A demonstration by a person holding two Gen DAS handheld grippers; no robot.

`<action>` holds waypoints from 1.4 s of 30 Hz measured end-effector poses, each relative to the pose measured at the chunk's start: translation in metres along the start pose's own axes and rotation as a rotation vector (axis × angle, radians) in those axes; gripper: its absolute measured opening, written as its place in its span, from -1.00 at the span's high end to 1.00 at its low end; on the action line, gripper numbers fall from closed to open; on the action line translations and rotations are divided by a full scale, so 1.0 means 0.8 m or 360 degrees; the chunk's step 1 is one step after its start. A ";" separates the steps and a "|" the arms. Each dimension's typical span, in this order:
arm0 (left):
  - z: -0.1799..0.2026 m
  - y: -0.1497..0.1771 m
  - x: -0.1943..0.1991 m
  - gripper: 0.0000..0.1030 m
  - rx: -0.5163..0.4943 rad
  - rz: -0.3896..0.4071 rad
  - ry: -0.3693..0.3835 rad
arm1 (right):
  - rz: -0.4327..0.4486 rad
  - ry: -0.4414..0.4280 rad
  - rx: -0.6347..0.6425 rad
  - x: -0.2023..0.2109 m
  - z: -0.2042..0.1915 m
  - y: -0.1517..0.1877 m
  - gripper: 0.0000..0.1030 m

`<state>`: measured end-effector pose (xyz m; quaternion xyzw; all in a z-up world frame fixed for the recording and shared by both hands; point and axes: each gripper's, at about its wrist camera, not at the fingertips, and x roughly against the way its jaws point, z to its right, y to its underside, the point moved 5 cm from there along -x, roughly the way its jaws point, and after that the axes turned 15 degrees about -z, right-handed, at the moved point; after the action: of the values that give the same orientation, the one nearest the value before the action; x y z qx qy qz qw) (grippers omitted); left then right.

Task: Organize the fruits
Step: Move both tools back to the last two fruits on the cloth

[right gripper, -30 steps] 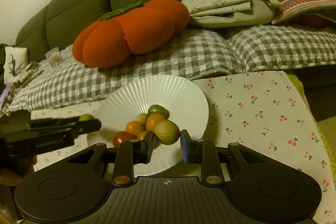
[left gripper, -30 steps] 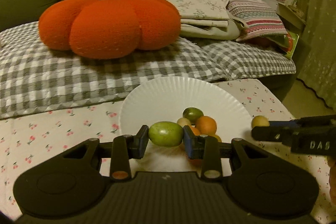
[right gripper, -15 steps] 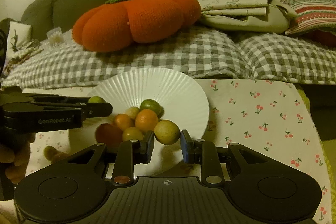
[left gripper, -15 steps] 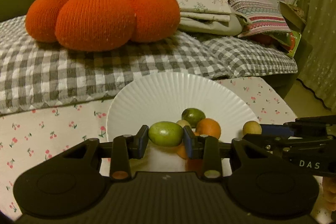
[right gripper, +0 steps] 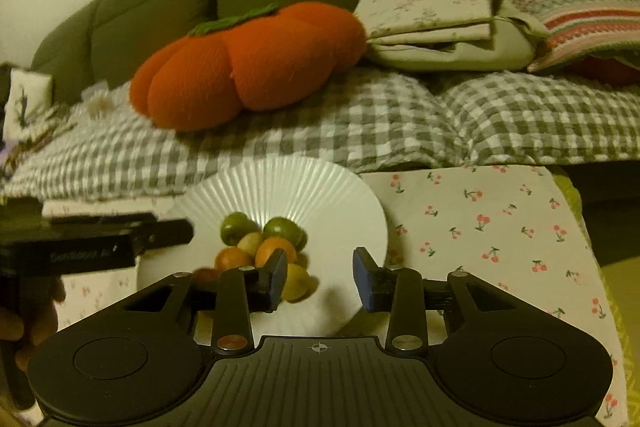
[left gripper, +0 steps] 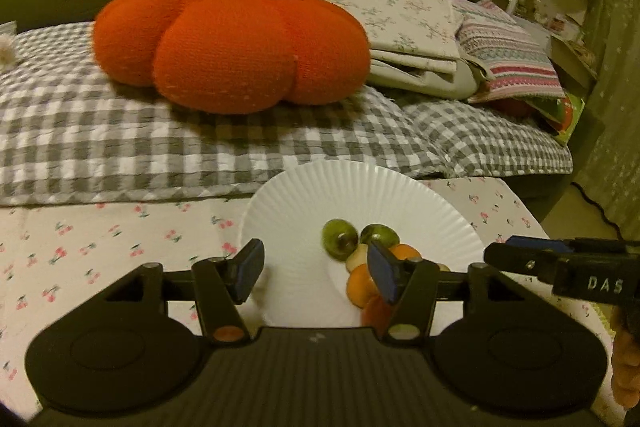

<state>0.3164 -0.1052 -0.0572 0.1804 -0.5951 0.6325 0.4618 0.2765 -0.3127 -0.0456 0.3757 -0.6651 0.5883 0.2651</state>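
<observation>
Both sets of fingers are spread wide with nothing between them: the left gripper (left gripper: 316, 277) hangs over the near edge of the white paper plate (left gripper: 304, 187), and the right gripper (right gripper: 320, 279) hovers over the plate's near right side. The fruits sit bunched on the plate, a green fruit (left gripper: 339, 244) at the back left of the pile beside a second green one (right gripper: 283, 230), oranges (right gripper: 275, 251) in the middle and a yellowish fruit (right gripper: 295, 281) just beside the right gripper's left pad. What worries me is how loose that heap looks. These are round, and a nudge from either pad on the way out could send one rolling across the plate and onto the cherry-print cloth (right gripper: 500, 227). The plate is thin paper too, so a snagged rim could tip the lot.
</observation>
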 end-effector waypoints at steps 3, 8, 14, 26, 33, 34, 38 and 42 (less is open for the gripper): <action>-0.006 0.006 0.016 -0.10 0.0035 -0.0009 -0.0045 | -0.0010 -0.0042 -0.0078 0.008 0.001 -0.001 0.16; -0.024 0.025 0.045 -0.36 0.0110 -0.0072 -0.0192 | -0.0072 -0.0058 -0.0118 0.017 -0.013 0.006 -0.15; -0.052 0.060 0.078 -0.40 0.0202 -0.0134 -0.0287 | -0.0081 -0.0149 -0.0123 0.041 -0.038 0.020 -0.37; -0.050 0.096 0.101 -0.41 0.0279 -0.0176 -0.0244 | -0.0158 -0.0234 0.0063 0.059 -0.090 0.058 -0.52; -0.056 0.102 0.067 -0.41 0.0206 -0.0233 -0.0325 | -0.0213 -0.0208 0.0275 0.056 -0.120 0.082 -0.56; -0.056 0.101 0.063 -0.41 0.0194 -0.0230 -0.0333 | -0.0218 -0.0202 0.0301 0.055 -0.123 0.085 -0.57; -0.058 0.099 0.048 -0.41 0.0186 -0.0230 -0.0380 | -0.0241 -0.0170 0.0384 0.047 -0.135 0.094 -0.61; -0.059 0.096 0.042 -0.40 0.0194 -0.0224 -0.0367 | -0.0276 -0.0128 0.0412 0.036 -0.138 0.100 -0.62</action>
<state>0.2533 -0.0393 -0.0870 0.3207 -0.5905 0.6086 0.4218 0.1849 -0.2073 -0.0512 0.4860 -0.5589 0.6286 0.2374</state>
